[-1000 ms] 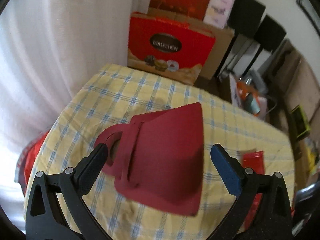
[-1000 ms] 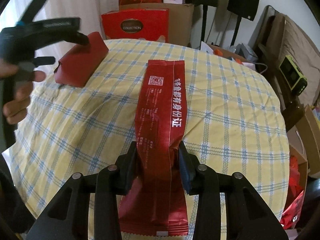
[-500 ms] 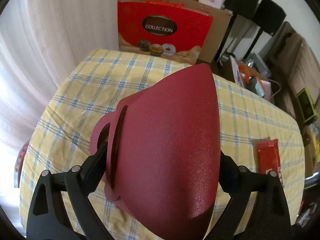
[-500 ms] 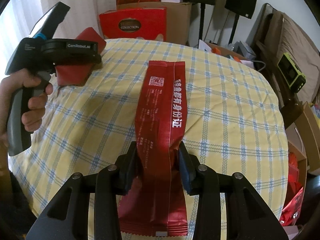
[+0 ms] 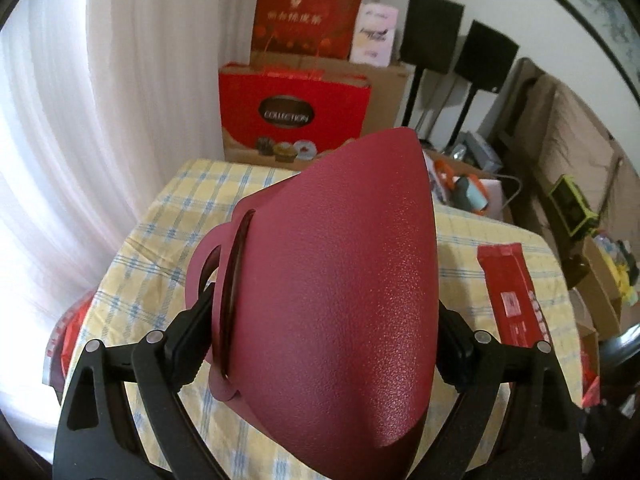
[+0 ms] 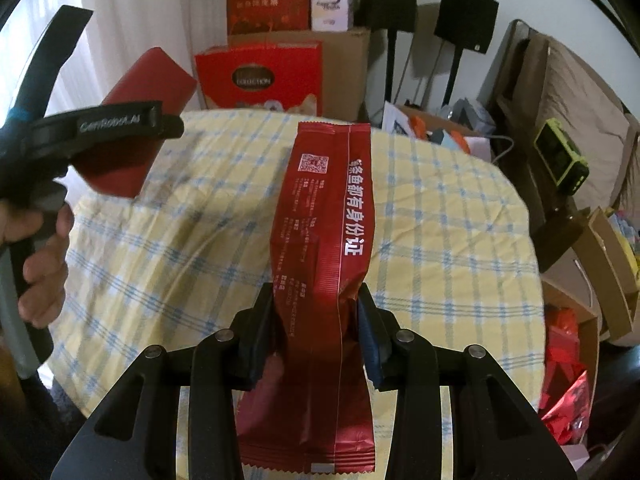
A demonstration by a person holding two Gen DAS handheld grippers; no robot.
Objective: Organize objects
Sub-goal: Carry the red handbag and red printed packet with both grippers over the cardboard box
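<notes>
A dark red textured pouch (image 5: 332,280) with a loop handle fills the left wrist view, lifted above the checked tablecloth (image 5: 180,220). My left gripper (image 5: 322,324) is shut on it, one pad pressing each side. From the right wrist view, that pouch (image 6: 156,76) hangs at the left in the left gripper (image 6: 120,124), which a person's hand (image 6: 40,260) holds. My right gripper (image 6: 316,320) is shut on a long red snack packet (image 6: 324,220) with white print, raised over the table (image 6: 440,220). The same packet (image 5: 512,292) shows at the right of the left wrist view.
A red "COLLECTION" gift box (image 5: 292,116) and a cardboard box stand behind the table's far edge. Black speakers on stands (image 5: 432,36) are beyond it. A green device (image 6: 560,160) and red bags (image 6: 564,380) crowd the floor on the right. White curtains hang on the left.
My left gripper went from open around the pouch on the table to shut on it, and has lifted it. The right gripper has risen a little with the packet.
</notes>
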